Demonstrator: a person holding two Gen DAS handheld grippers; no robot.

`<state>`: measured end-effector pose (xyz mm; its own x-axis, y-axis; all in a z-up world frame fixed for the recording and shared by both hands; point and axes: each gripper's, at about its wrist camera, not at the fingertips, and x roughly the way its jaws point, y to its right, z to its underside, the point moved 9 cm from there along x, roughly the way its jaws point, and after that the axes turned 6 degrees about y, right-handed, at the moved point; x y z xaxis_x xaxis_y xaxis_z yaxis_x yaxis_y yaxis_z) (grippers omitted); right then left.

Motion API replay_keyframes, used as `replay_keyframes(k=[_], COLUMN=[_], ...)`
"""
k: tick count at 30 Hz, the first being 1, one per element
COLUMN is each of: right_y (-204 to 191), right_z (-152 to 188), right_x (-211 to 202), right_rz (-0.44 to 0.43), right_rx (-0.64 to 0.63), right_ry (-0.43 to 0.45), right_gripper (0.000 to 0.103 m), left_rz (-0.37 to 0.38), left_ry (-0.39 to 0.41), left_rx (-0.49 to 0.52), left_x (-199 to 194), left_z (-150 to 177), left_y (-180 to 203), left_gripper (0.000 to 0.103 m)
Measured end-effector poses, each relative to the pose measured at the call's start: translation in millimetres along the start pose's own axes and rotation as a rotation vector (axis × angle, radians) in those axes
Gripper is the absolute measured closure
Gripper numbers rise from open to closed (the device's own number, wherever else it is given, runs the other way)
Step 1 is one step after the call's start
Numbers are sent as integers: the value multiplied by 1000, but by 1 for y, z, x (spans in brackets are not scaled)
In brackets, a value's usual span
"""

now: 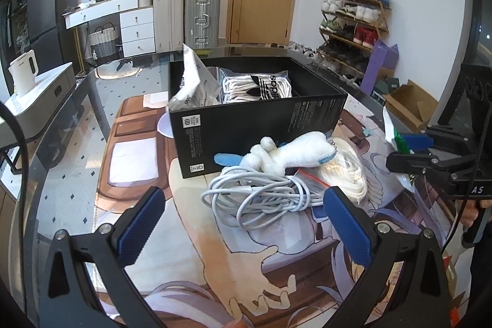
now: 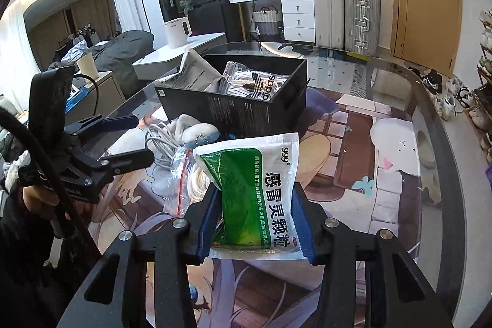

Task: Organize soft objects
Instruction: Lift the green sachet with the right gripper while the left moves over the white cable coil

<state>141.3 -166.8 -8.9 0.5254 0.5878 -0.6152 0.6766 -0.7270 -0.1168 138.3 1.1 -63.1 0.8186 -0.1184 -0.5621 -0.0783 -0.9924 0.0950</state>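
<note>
right wrist: right claw [image 2: 255, 214] clamped on green-white packet [image 2: 258, 189] | left claw [image 1: 243, 220] apart over cable coil [image 1: 261, 192]

**Where my two wrist cameras sit around the black box**

My left camera rides low behind my left gripper [image 1: 243, 215], looking forward along its spread fingers at the black box [image 1: 258, 116] from close in, facing its long printed side; the doorway and shoe rack lie beyond the box. My right camera sits behind my right gripper [image 2: 255, 219], nearer the table and further to the box's right [image 2: 236, 100], facing one of its corners, with the green and white packet [image 2: 258, 189] filling the near field. Both views share the box, the cable and plush pile just before it, the suitcases, and each shows the other gripper at its edge.
</note>
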Motion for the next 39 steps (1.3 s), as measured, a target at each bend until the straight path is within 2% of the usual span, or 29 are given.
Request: replay_keyframes(k=[4,9,17,22,25,28,31,37,39], right_y=[-1,2,4,9,10,10,10,10,10], right_z=[0,-1,0,2,2,2,2,2,2], right_x=[-2,-5,-6,-4,-3,-2,-2,-2,-2], right_rz=[1,10,13,17,16,17,18,18,19], right_rx=[1,6,11,19,20,20,19,19,18], right_ry=[1,3,2,-3,-5,-6,-6,-5,-4], right_gripper=[58,58,58,57,57,57,57,57,57], left_rz=[10,86,85,71,44,27,-21,-12,19], left_ry=[-20,-44,-64,-89,-100,-119,-137,-153,-178], left_rx=[-16,-83,-84,-66,-78,-133,-150,-126,-130], left_x=[4,14,27,30,32,37,41,38,39], left_z=[-5,-10,-17,-10,-8,-5,-2,1,3], left_y=[2,13,15,9,3,-8,-18,-16,-11], left_gripper=[0,0,0,0,0,1,1,0,0])
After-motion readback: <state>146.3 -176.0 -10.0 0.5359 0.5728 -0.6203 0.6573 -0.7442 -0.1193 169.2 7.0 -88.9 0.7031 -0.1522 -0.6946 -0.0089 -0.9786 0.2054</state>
